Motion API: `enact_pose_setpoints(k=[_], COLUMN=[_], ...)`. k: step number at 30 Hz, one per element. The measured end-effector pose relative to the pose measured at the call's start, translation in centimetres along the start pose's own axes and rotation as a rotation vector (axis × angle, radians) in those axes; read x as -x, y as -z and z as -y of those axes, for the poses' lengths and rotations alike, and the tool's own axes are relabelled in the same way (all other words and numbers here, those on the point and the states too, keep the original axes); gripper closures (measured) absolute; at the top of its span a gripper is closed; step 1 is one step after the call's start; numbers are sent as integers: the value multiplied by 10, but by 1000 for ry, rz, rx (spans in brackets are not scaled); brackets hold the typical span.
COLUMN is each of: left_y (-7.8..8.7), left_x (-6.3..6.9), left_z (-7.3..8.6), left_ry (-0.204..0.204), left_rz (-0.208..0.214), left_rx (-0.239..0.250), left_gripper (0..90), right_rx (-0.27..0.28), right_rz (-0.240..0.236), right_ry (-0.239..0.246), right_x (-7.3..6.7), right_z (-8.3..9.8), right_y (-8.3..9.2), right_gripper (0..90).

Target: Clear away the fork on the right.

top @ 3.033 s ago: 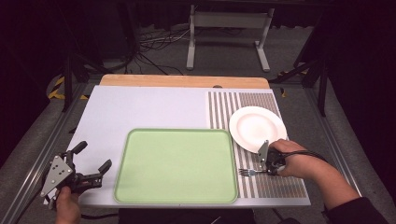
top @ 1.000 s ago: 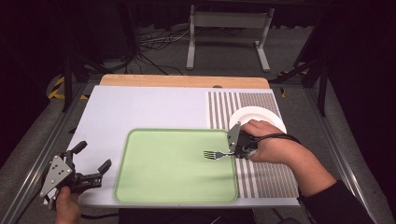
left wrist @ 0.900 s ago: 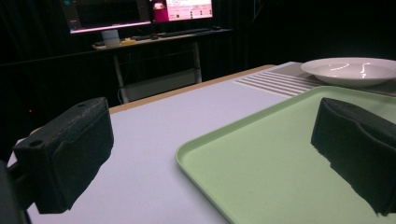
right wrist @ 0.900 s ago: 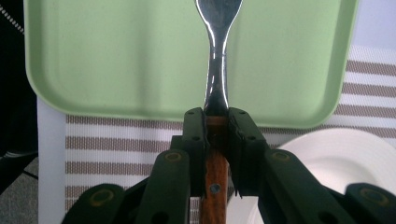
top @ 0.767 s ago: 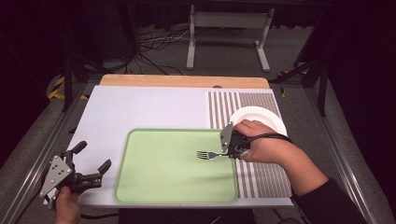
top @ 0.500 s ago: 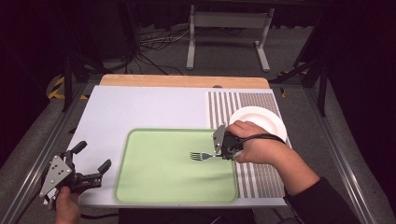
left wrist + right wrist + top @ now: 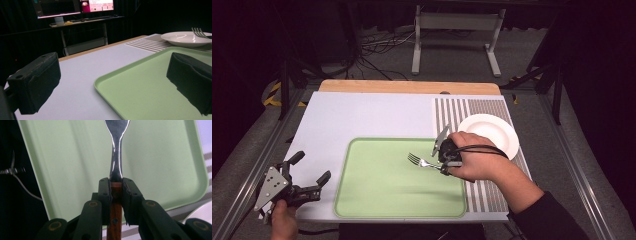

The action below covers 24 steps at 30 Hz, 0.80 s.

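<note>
A fork [image 7: 418, 161] with a metal head and a wooden handle is held level above the right part of the green tray [image 7: 377, 185]. My right gripper [image 7: 438, 164] is shut on its handle, tines pointing left. In the right gripper view the jaws [image 7: 116, 192] clamp the wooden handle, and the fork's neck [image 7: 117, 157] reaches out over the tray [image 7: 162, 157]. My left gripper [image 7: 311, 167] stands open and empty at the table's front left corner, just left of the tray. Its view looks between the wide-apart pads [image 7: 35, 82] across the tray [image 7: 150, 82] toward the fork's tines [image 7: 198, 32].
A white plate [image 7: 489, 134] sits on the striped mat [image 7: 492, 190] to the right of the tray, behind my right hand; it is also seen as the plate [image 7: 185, 38] in the left gripper view. The pale table top [image 7: 362, 117] stretches behind the tray, with a wooden strip along the far edge.
My right gripper has carried the fork leftward, from the striped mat beside the plate to above the tray's right part. The left gripper has stayed still.
</note>
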<state>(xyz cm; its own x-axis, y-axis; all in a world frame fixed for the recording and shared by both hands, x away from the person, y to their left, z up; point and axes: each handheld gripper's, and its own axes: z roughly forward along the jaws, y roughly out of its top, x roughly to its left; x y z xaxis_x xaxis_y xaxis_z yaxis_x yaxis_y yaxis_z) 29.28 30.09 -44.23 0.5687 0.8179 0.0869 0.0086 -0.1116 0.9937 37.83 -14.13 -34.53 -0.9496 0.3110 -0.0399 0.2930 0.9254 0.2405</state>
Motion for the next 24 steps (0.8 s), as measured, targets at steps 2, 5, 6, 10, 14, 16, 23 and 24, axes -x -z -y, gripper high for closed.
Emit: enact_pose_setpoints(k=[2, 5, 6, 10, 14, 16, 23, 24], left_y=[0, 0, 0, 0, 0, 0, 0, 0], left_x=[0, 0, 0, 0, 0, 0, 0, 0], left_z=[0, 0, 0, 0, 0, 0, 0, 0], left_ry=[-1, -3, -2, -4, -3, -2, -1, -3], left_rz=[-1, -1, -1, -1, -2, 0, -1, 1], left_rx=[-1, 1, 0, 1, 1, 0, 0, 1], left_gripper=[0, 0, 0, 0, 0, 0, 0, 0], right_rx=[-6, -3, -1, 10, -3, -12, 17, 24], right_rz=[12, -2, -6, -12, -32, -32, 10, 10], right_ry=[-40, -121, -145, -210, -311, -347, -449, -472], right_x=[-1, -3, -3, -3, -3, -5, -3, -3], right_z=[0, 0, 0, -1, -1, -2, -2, -2], right_y=[-1, -3, -4, -6, -10, -12, -14, -14], right_gripper=[782, 782, 782, 782, 782, 782, 782, 782])
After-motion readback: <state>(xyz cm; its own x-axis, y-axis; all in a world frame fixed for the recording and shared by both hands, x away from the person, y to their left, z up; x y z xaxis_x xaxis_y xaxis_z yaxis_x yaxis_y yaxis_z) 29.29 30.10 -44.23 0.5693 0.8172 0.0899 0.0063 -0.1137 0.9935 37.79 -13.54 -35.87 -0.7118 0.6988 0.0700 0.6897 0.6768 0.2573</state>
